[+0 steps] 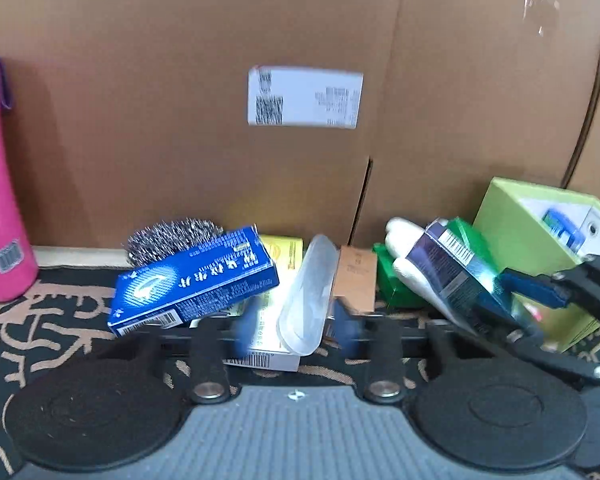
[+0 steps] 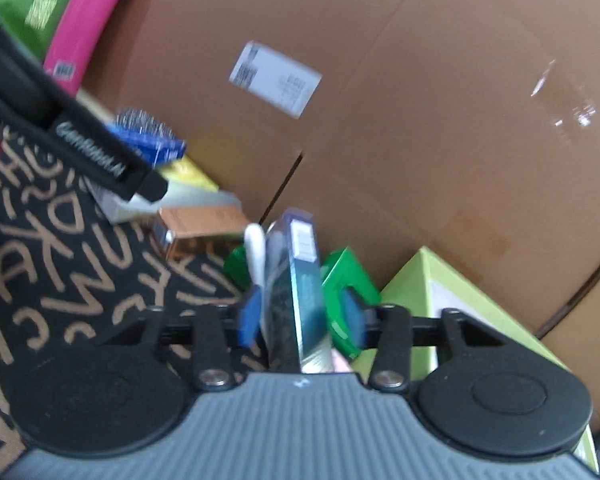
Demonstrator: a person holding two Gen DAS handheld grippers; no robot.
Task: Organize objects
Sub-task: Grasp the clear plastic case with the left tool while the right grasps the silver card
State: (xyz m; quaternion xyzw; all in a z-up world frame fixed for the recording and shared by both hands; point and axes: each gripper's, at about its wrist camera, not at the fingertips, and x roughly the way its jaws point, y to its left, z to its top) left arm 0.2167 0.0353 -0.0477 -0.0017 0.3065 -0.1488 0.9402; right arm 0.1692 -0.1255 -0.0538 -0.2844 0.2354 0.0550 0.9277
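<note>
In the left wrist view my left gripper (image 1: 297,328) is shut on a clear plastic case (image 1: 306,296) that stands on edge over a white box (image 1: 266,354). Its blue fingers (image 1: 246,330) are blurred. At the right of that view my right gripper (image 1: 496,304) grips a dark box with a barcode (image 1: 456,268), and a white object (image 1: 402,236) lies against the box. In the right wrist view the right gripper (image 2: 302,316) is shut on that dark box (image 2: 296,280), held on edge, with the white object (image 2: 256,252) beside the left finger.
A large cardboard box (image 1: 260,80) walls off the back. On the patterned black mat (image 1: 40,320) lie a blue box (image 1: 192,284), a steel scourer (image 1: 172,236), a yellow box (image 1: 284,252), a small brown box (image 1: 356,280) and a green pack (image 1: 392,280). A lime box (image 1: 540,232) stands right, a pink bottle (image 1: 0,184) left.
</note>
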